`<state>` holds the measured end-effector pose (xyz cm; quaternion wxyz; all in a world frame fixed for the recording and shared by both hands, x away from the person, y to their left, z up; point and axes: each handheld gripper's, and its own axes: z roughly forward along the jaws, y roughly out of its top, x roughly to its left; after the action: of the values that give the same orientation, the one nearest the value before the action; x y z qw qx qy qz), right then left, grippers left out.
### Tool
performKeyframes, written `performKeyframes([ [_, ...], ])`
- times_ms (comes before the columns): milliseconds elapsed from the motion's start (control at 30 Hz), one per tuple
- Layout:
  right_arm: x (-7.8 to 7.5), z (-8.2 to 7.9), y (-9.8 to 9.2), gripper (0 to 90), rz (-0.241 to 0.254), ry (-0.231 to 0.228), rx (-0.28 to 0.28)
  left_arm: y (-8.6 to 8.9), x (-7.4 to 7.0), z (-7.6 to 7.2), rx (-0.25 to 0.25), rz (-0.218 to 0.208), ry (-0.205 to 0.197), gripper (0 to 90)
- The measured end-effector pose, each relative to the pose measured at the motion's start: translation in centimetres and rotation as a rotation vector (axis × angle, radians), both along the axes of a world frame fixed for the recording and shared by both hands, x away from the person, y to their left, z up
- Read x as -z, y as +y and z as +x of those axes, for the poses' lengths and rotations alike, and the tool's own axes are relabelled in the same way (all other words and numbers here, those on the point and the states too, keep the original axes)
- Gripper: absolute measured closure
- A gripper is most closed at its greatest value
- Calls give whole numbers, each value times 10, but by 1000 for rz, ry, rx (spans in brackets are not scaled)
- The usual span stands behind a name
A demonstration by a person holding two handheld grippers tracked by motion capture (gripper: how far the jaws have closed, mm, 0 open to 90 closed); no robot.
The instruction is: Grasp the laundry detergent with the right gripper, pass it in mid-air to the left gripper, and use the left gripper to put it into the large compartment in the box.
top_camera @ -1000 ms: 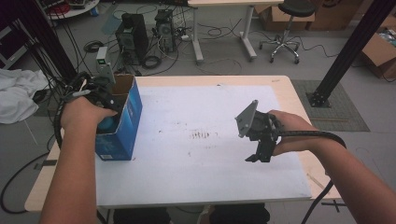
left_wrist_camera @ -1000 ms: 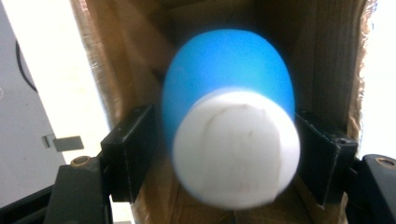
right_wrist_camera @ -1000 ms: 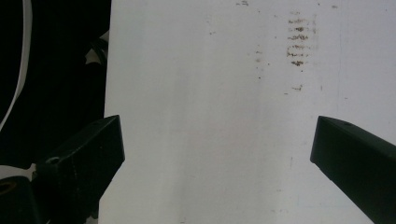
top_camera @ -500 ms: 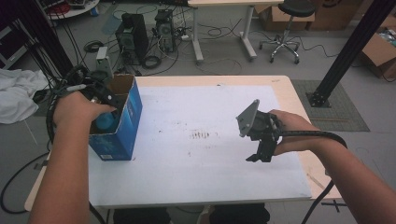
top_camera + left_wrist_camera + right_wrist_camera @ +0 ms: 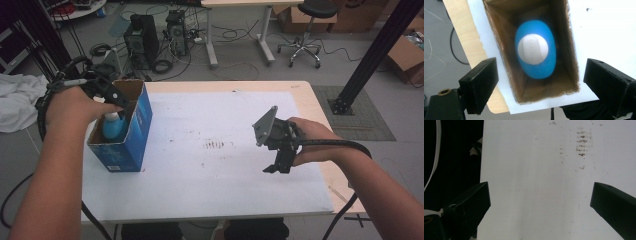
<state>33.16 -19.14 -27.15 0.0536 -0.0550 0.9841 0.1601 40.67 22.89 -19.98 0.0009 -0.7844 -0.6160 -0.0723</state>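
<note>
A blue cardboard box point(image 5: 131, 142) stands open-topped at the left of the white-covered table point(image 5: 210, 190). Inside it stands a blue bottle point(image 5: 112, 125) with a white cap. My left gripper point(image 5: 112, 97) hangs just above the box mouth. In the left gripper view the bottle point(image 5: 535, 50) sits deep between the brown box walls point(image 5: 506, 37). The left gripper point(image 5: 539, 72) is open; its jaws have just been opening and stand apart from the bottle, holding nothing. My right gripper point(image 5: 277, 167) hovers open over bare table at the right point(image 5: 539, 195).
Faint brown marks point(image 5: 215, 145) stain the middle of the white sheet. Beyond the far edge are computer towers point(image 5: 142, 37), cables and an office chair point(image 5: 305, 30). A black post point(image 5: 370, 55) stands at the right, and white cloth point(image 5: 17, 100) lies to the left.
My left gripper has risen out of the box with its jaws opening, and the blue bottle stays inside. The right gripper has not moved.
</note>
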Motion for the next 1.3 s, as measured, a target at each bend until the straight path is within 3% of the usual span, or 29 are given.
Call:
performKeyframes([
  [100, -2, 0, 0, 24, -4, -1, 0, -2, -8, -2, 30, -6, -7, 101],
  [300, -3, 1, 0, 24, -17, 1, 4, -15, -24, -10, 147, -25, 0, 80],
  [433, -3, 2, 1, 24, -26, 3, 5, -31, -35, -18, 251, -31, -7, 60],
  [600, -2, 3, 2, 25, -38, 10, 6, -56, -45, -27, 400, -21, 21, 40],
  [767, -2, 3, 0, 25, -38, 10, 12, -78, -45, -32, 523, -14, 55, 8],
  [833, -3, 3, 0, 25, -44, 10, 14, -86, -44, -35, 590, -13, 46, 3],
  [1000, -4, 4, -3, 24, -52, 10, 21, -101, -41, -39, 688, -14, 45, 1],
  [1167, -4, 6, -6, 20, -56, 13, 29, -114, -37, -45, 830, -44, 24, 1],
  [1300, -3, 8, -8, 16, -65, 18, 37, -123, -29, -50, 934, -62, 48, 1],
])
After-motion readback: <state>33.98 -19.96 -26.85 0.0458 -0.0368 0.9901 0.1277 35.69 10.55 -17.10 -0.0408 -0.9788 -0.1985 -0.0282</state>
